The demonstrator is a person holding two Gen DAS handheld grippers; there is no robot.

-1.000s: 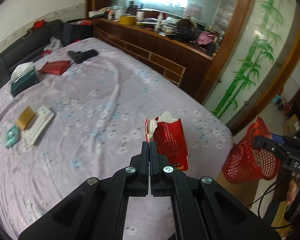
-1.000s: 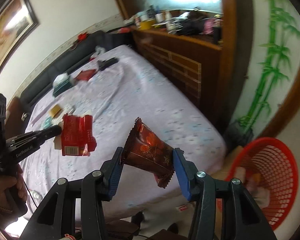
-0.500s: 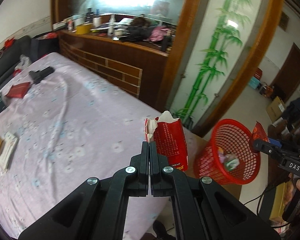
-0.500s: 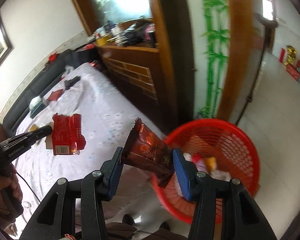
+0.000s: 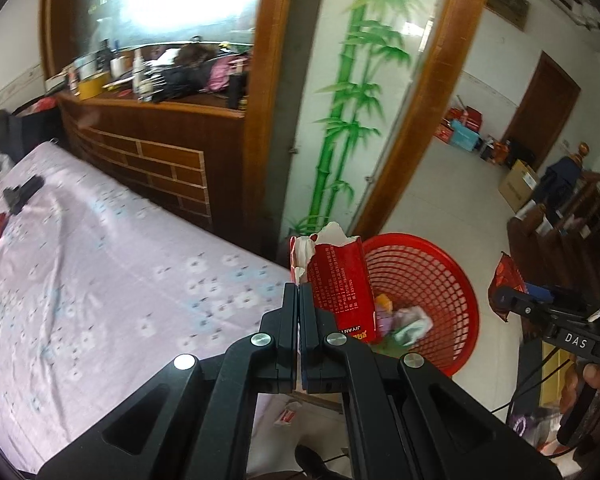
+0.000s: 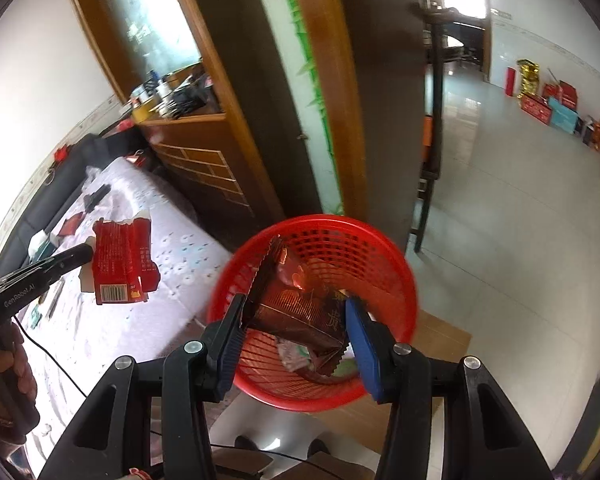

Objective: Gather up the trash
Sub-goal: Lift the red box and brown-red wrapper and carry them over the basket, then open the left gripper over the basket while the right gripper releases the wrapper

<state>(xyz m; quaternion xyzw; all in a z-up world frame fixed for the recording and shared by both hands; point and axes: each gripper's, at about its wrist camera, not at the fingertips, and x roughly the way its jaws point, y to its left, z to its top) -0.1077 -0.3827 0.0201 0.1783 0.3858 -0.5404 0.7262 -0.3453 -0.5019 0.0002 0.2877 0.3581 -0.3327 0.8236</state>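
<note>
My left gripper point(image 5: 299, 300) is shut on the edge of a torn red carton point(image 5: 338, 284) and holds it in the air beside the red mesh basket point(image 5: 440, 264); the carton also shows in the right wrist view point(image 6: 120, 260). My right gripper point(image 6: 294, 324) is shut on a dark red-brown foil snack wrapper point(image 6: 296, 304) and holds it right over the red basket point(image 6: 372, 248). The basket holds several crumpled wrappers point(image 5: 410, 320). My right gripper also shows in the left wrist view point(image 5: 512, 300).
A bed with a lilac flowered sheet point(image 5: 100, 264) lies to the left, with small items on it. A wooden partition point(image 5: 156, 168) and a door frame with painted bamboo point(image 5: 340, 112) stand behind the basket. Tiled floor point(image 6: 520, 220) stretches right. A scrap point(image 5: 286, 416) lies on the floor.
Both grippers swung right, away from the bed and toward the basket. The right gripper now holds the foil wrapper over the basket; the left one has brought the carton up beside it.
</note>
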